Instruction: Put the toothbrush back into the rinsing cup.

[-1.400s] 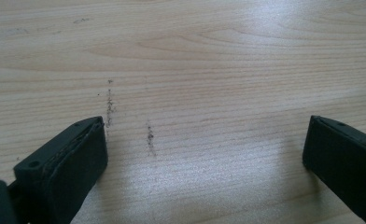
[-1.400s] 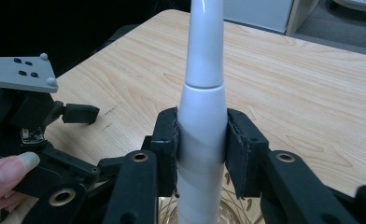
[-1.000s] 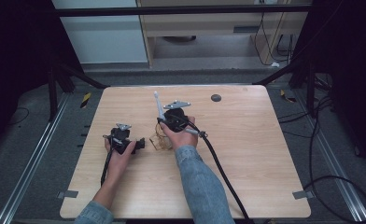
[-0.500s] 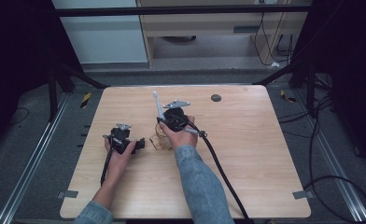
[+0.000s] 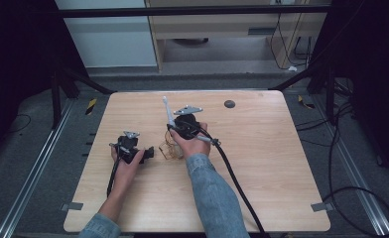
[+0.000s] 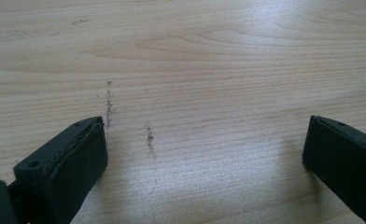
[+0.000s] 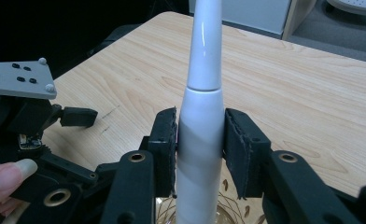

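— Grippers? How many?
— Two. Right gripper is clamped on one white toothbrush, upright over a clear glass. Left gripper rests with its jaws wide apart.
— Surface?
— One pale wooden table, grey floor around it

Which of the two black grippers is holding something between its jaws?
The right gripper: its jaws clamp a white tapered plastic handle. The left gripper stands open over the bare wooden table.
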`<state>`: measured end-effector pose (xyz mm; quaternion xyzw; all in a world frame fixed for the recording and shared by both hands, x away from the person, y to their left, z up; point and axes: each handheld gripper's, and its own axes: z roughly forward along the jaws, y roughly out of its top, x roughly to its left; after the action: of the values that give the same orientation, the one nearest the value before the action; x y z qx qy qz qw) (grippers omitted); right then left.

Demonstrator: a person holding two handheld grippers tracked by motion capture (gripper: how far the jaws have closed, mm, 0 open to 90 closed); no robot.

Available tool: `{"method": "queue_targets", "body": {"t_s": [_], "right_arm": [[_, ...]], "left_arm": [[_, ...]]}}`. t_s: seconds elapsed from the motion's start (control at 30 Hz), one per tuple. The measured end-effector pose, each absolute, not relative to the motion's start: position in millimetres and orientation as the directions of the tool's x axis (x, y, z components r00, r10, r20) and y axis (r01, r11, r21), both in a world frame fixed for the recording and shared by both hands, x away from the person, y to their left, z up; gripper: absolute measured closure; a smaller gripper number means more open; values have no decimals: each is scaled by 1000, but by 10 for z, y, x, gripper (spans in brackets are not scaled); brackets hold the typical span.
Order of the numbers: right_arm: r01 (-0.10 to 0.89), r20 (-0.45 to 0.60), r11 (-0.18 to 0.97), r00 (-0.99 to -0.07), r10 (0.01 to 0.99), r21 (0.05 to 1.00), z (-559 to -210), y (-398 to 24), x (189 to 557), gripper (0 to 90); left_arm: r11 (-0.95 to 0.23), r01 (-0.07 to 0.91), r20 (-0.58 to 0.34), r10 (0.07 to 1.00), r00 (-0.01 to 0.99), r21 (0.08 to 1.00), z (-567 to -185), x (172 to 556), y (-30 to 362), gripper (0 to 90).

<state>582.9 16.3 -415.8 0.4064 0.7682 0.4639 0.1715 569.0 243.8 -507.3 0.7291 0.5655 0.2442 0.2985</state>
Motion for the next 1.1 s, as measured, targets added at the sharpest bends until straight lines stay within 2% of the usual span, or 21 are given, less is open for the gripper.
{"method": "queue_targets", "body": {"t_s": [1.1], "right_arm": [[465, 94, 270, -622, 777, 843, -4113, 90, 5731, 528]], "left_arm": [[-182, 679, 18, 970, 242, 712, -5073, 5692, 2438, 0]]}}
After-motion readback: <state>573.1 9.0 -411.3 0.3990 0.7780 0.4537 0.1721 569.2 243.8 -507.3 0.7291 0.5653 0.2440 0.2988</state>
